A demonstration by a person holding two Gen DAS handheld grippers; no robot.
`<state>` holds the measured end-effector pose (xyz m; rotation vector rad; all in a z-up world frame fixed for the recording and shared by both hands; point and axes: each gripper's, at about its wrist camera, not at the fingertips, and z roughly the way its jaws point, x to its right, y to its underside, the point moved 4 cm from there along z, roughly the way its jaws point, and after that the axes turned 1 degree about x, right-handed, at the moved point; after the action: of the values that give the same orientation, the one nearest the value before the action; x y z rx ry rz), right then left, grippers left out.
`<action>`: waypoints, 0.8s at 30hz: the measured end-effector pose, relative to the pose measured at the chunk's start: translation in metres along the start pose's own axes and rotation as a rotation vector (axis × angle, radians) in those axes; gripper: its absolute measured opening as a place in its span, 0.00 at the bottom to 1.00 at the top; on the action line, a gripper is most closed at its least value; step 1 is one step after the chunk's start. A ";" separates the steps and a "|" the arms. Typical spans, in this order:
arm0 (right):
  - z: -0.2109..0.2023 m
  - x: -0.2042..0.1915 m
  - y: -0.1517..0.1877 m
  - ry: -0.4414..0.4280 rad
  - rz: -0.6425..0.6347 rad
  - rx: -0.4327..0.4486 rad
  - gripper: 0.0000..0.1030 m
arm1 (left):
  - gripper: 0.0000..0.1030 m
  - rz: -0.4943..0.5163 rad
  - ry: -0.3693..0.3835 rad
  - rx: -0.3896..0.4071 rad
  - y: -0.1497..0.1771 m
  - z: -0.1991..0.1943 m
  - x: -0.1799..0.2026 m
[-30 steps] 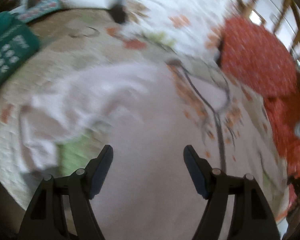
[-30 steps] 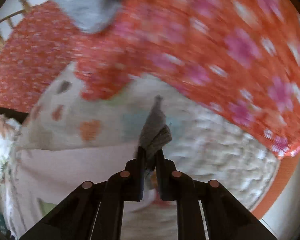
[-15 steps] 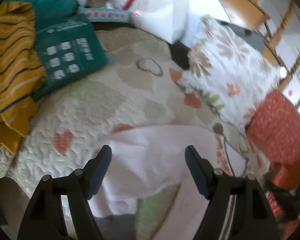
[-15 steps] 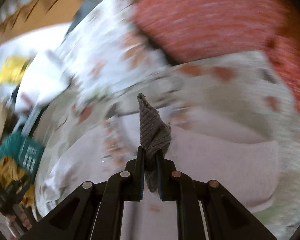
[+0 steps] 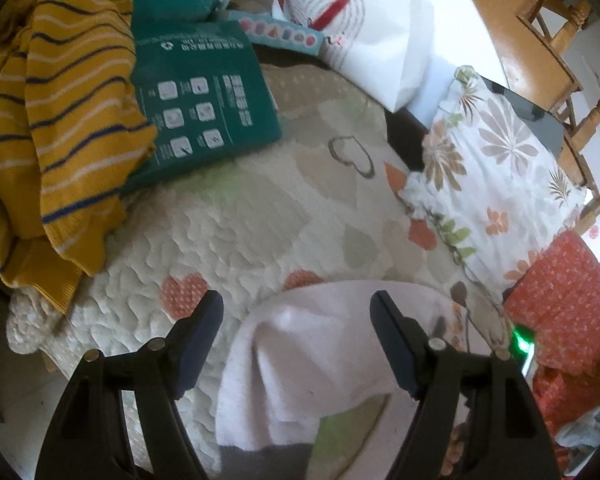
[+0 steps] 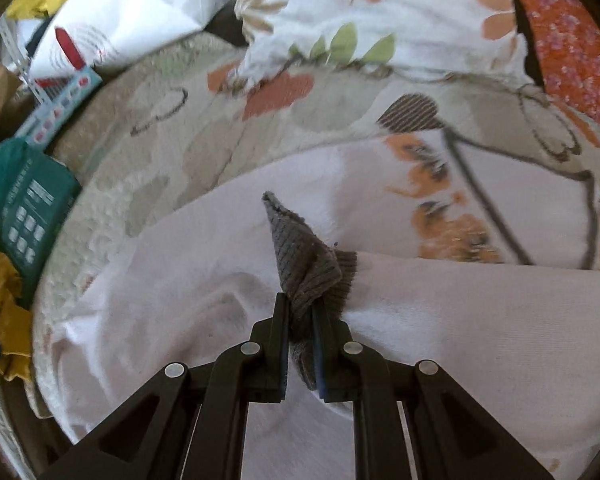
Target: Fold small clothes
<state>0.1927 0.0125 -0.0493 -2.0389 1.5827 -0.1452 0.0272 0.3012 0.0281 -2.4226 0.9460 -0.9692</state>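
Observation:
A pale pink garment (image 6: pixel 480 312) with an orange and brown print lies spread on a quilted bedcover (image 6: pixel 172 152). My right gripper (image 6: pixel 301 308) is shut on its grey ribbed cuff (image 6: pixel 304 256), held above the pink cloth. In the left wrist view the same pink garment (image 5: pixel 320 344) lies bunched below my left gripper (image 5: pixel 296 320), which is open and empty just above it. A grey band shows at the garment's near edge.
A yellow striped sweater (image 5: pixel 56 120) lies at the left on the bedcover (image 5: pixel 228 224), next to a green package (image 5: pixel 196 108). A white bag (image 5: pixel 364 28), a floral pillow (image 5: pixel 488 176) and an orange cushion (image 5: pixel 560 300) line the back and right.
My right gripper has swung left from the orange cushion side and now carries the cuff over the pink garment. My left gripper has drawn back toward the garment's near edge, still open.

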 end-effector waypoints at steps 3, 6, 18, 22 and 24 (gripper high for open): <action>0.006 -0.009 -0.002 0.016 -0.025 -0.003 0.19 | 0.73 -0.020 -0.018 0.009 -0.006 0.000 -0.006; -0.005 -0.031 -0.001 -0.142 -0.041 -0.035 0.19 | 0.73 -0.072 -0.050 0.042 -0.018 -0.005 -0.024; -0.074 -0.159 0.147 -0.358 -0.622 -0.064 0.51 | 0.74 -0.311 -0.219 0.188 -0.044 -0.055 -0.130; -0.071 -0.189 0.212 -0.267 -0.927 -0.003 0.53 | 0.74 -0.360 -0.208 0.169 -0.041 -0.055 -0.143; -0.064 -0.198 0.233 -0.213 -1.049 0.033 0.53 | 0.74 -0.352 -0.200 0.158 -0.040 -0.052 -0.141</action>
<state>-0.0938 0.1365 -0.0598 -2.5393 0.2642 -0.3111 -0.0683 0.4239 0.0203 -2.5365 0.3666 -0.8535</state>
